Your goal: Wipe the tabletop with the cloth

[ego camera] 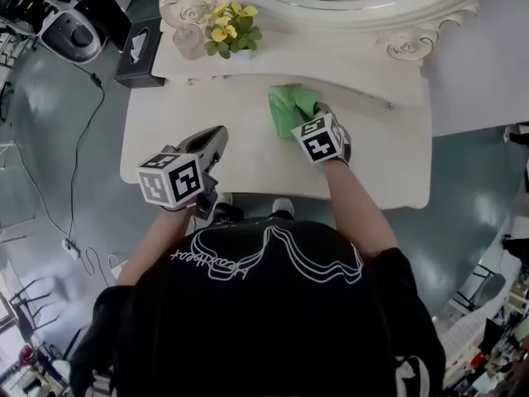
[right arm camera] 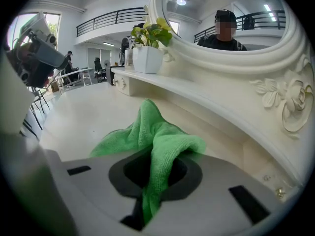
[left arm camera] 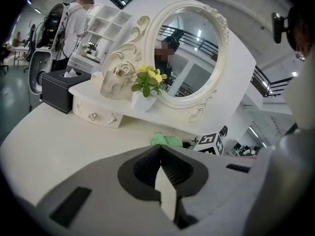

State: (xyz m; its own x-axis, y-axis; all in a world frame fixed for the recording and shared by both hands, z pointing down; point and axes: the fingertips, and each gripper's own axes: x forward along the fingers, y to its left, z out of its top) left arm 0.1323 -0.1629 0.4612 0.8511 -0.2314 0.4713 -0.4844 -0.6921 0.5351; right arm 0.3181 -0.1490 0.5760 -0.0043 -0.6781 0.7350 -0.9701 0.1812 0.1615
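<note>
Tissues [left arm camera: 70, 73] sat in a black box [ego camera: 139, 60], flowers [ego camera: 231, 25] in a white pot [right arm camera: 146, 59]. The right gripper [right arm camera: 155, 167] clamped the green cloth [ego camera: 289, 107] on the tabletop [ego camera: 207, 110]; the left gripper [left arm camera: 160, 162] had its jaws together, empty.

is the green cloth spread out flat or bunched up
Bunched up: the green cloth stands in crumpled folds, one fold pinched in the right gripper.

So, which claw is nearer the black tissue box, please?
Left. The left claw is below-right of the tissue box; the right claw, gripping the cloth, is farther right.
</note>
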